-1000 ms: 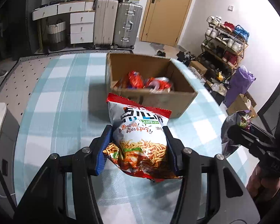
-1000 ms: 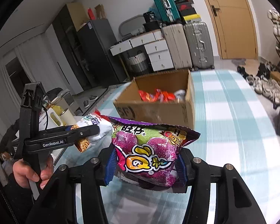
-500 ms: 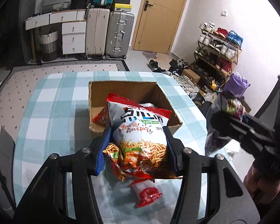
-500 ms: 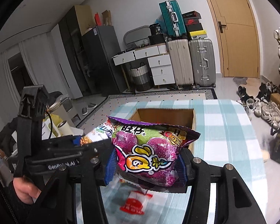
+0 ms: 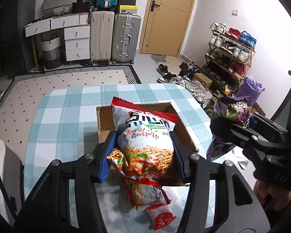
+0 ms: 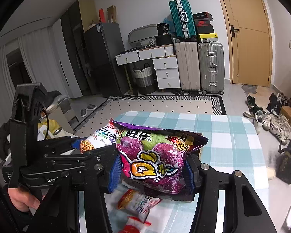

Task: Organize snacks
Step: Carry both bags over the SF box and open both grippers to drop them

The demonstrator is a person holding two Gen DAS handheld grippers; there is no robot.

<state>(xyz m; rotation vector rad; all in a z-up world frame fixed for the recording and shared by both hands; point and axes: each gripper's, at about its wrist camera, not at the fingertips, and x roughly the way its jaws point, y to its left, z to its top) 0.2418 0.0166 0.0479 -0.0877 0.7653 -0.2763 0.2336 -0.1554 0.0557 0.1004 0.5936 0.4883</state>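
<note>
**Two snack bags carried over the box**

The carrying step is judged to be in hand: both bags are lifted clear of the checked tablecloth and are brought toward the cardboard box. The left gripper is clamped on the noodle snack bag, its blue pads pressed into the bag's sides at 9 and 3 o'clock. The right gripper is clamped likewise on the purple candy bag.

In the left wrist view the box is seen directly behind the noodle bag, toward 12 o'clock, while the right gripper with its bag is seen at 3 o'clock. Next, each bag would need to be held over the box's open top and the jaws parted, one after the other so that the tools do not collide.

The noodle bag is puffed, white with a red crimped top and a picture of fried noodles. The candy bag is glossy purple and green, crumpled at the top. More snack packets are left on the cloth at 6 o'clock.
</note>
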